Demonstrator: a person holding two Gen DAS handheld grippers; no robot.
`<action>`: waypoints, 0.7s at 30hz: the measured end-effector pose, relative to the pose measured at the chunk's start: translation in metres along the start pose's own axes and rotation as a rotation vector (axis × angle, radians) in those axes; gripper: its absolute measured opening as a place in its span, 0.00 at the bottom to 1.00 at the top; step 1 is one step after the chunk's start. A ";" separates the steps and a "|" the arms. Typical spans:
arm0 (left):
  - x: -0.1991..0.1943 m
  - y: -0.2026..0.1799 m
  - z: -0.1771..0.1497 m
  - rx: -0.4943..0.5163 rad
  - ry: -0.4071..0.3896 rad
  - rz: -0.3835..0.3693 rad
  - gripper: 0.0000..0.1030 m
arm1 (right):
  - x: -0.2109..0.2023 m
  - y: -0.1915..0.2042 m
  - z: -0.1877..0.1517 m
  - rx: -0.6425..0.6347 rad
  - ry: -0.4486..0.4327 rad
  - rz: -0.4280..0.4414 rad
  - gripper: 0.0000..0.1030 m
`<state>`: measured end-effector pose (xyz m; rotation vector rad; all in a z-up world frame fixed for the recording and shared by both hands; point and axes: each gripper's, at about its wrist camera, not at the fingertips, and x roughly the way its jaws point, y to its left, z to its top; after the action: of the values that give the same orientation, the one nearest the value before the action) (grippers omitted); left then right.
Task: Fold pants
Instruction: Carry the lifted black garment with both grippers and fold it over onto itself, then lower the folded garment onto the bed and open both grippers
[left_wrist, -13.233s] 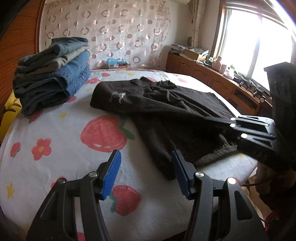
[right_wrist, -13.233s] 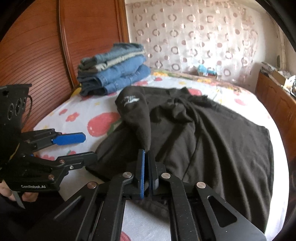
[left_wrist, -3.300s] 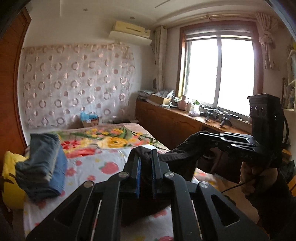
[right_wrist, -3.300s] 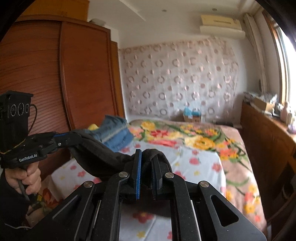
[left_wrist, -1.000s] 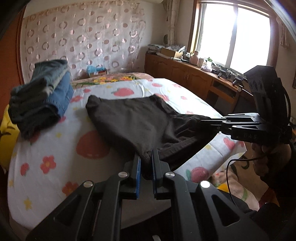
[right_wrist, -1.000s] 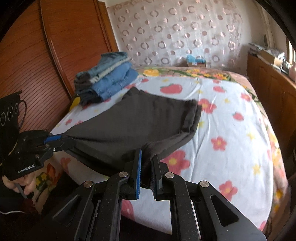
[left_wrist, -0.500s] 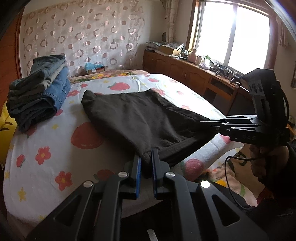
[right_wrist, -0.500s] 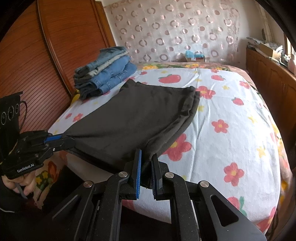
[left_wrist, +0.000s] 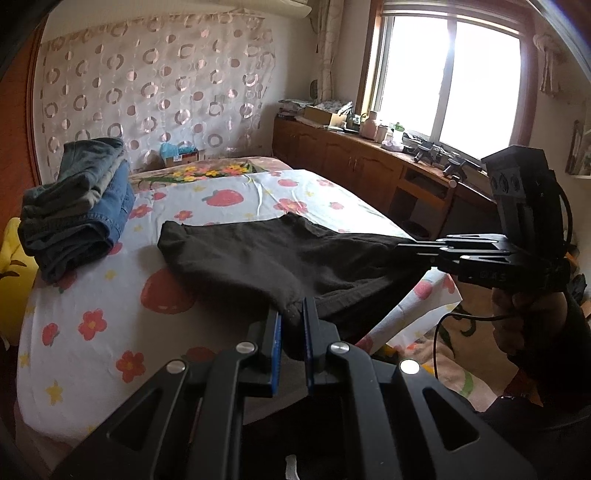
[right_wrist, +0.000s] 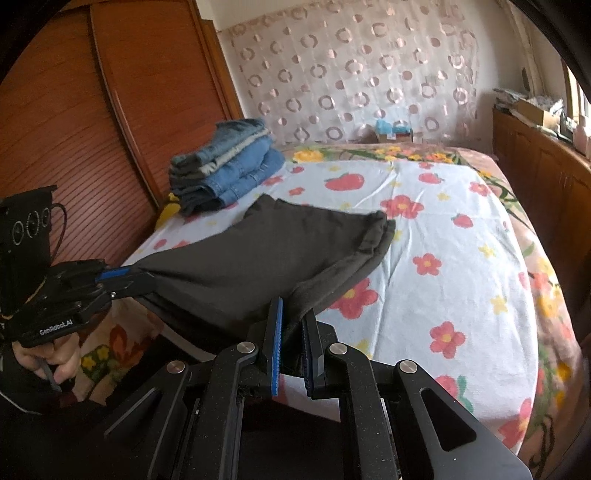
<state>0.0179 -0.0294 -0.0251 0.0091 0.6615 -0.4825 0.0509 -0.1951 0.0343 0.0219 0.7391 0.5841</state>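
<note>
The dark pants (left_wrist: 266, 254) (right_wrist: 273, 251) lie stretched over the bed's near part, legs together, far end flat on the sheet. My left gripper (left_wrist: 291, 314) is shut on one corner of the near end and also shows in the right wrist view (right_wrist: 136, 275). My right gripper (right_wrist: 293, 314) is shut on the other near corner and also shows in the left wrist view (left_wrist: 400, 245). The near end is held taut, a little above the bed edge.
A stack of folded jeans (left_wrist: 74, 206) (right_wrist: 225, 166) sits at the bed's far left by the wooden wardrobe (right_wrist: 110, 110). The flowered sheet (left_wrist: 110, 295) covers the bed. A wooden cabinet (left_wrist: 351, 162) runs under the window on the right.
Both grippers have pulled the pants toward the near bed edge while staying shut on the corners. The pants' far end has slid closer.
</note>
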 end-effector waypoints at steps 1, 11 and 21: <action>0.002 0.001 0.001 -0.001 0.000 0.002 0.07 | 0.000 0.000 0.002 -0.003 -0.005 -0.003 0.06; 0.027 0.021 0.027 -0.011 -0.022 0.045 0.07 | 0.031 -0.017 0.032 0.011 -0.037 -0.025 0.06; 0.053 0.034 0.046 0.002 -0.031 0.101 0.08 | 0.072 -0.040 0.059 0.048 -0.029 -0.034 0.06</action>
<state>0.0962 -0.0292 -0.0244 0.0367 0.6270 -0.3847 0.1508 -0.1814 0.0249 0.0616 0.7243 0.5323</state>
